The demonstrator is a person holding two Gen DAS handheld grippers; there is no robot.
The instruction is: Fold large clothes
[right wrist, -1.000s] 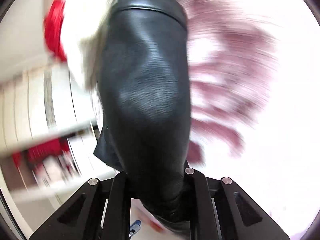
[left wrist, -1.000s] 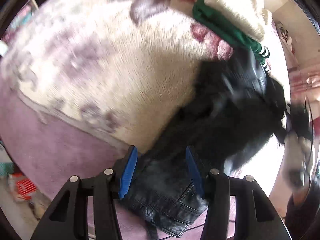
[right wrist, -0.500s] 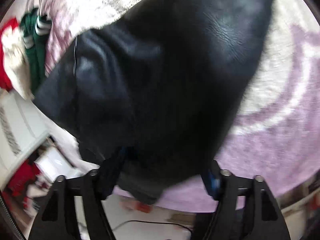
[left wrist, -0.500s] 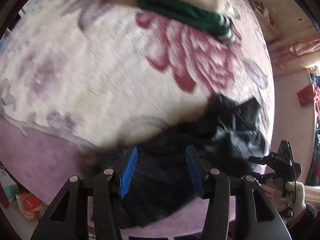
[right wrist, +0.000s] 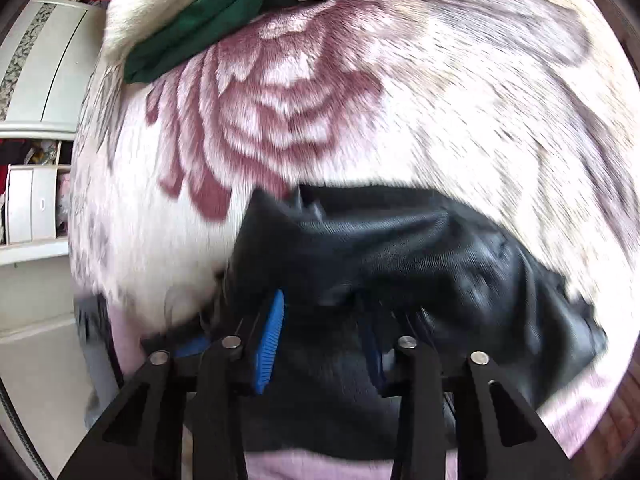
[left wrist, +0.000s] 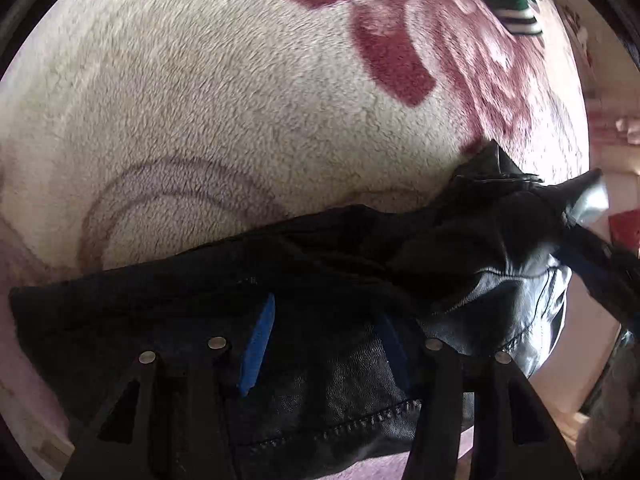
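Item: black leather jacket (left wrist: 352, 280), which a moment ago I swung through the air, now dropped crumpled on the blanket's (left wrist: 224, 104) near edge, my left gripper (left wrist: 324, 340) and right gripper (right wrist: 320, 340) both open over it, so flattening comes next.

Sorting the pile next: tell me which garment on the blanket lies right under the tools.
The black leather jacket, crumpled beneath both tools. The green garment with striped cuffs and the cream fleece lie at the blanket's far edge.

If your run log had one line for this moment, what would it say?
black leather jacket crumpled on floral blanket | left hand-held gripper open | right hand-held gripper open
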